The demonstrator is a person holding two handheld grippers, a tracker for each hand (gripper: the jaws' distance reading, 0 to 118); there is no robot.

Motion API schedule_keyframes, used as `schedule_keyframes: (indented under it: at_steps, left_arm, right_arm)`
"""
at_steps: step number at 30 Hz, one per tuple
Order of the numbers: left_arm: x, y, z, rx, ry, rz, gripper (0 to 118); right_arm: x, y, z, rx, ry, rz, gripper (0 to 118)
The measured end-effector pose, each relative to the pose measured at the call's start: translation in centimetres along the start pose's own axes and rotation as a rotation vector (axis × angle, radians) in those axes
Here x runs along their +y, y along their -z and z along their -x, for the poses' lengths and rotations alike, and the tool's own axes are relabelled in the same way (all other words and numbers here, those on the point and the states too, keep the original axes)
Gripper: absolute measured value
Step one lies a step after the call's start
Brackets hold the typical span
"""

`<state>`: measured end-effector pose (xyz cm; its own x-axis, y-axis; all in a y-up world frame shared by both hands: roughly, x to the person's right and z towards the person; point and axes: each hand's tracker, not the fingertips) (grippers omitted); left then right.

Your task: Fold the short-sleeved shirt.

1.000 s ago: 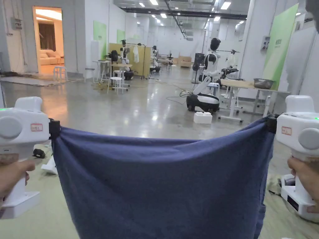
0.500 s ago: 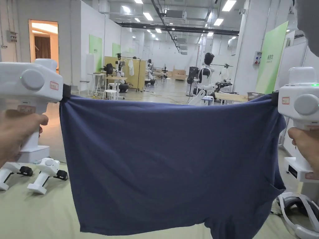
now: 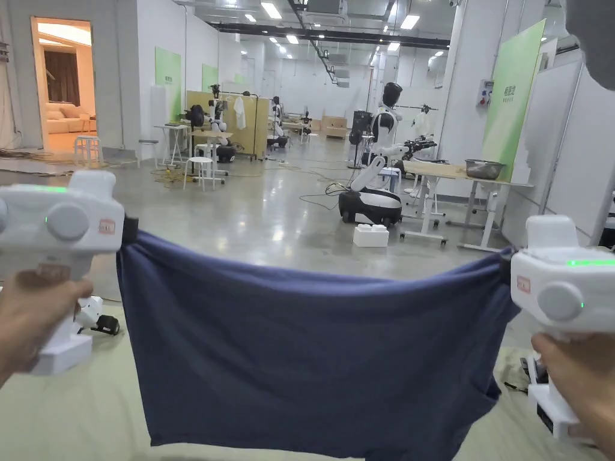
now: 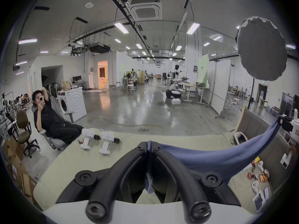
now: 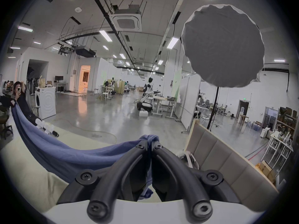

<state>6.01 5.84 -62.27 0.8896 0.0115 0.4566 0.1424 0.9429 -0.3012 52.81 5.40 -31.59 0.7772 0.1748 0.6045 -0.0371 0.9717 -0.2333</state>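
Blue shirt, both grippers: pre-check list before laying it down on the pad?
1. Left gripper shut on blue shirt: ok.
2. Right gripper shut on shirt: ok.
3. Top edge taut: not ok, it sags in the middle.
4. Shirt hangs flat, unbunched: cannot tell; lower right corner looks folded.
5. Spare grippers on the pad out of the way: ok, off to the left.

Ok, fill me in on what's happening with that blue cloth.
A person holds a blue shirt stretched in the air between two handheld grippers. The left gripper is shut on one top corner and the right gripper on the other, so the cloth hangs like a curtain above a pale padded surface. No fold shows in it yet. Two spare grippers lie on that surface.
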Motion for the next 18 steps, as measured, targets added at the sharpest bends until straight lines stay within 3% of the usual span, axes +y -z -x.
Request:
schedule_keyframes:
  at_steps: [8,18]
  left_arm:
    - [-11.9,-4.7,0.6,-0.029,-0.039,0.096,7]
    - [-23.9,-15.4,3.4,-0.057,-0.089,0.16,7]
  right_arm:
    - [-9.6,-5.3,-1.0,0.024,0.008,0.081,6]
    - [-18.4,-17.8,-1.8,0.029,-0.015,0.155,6]
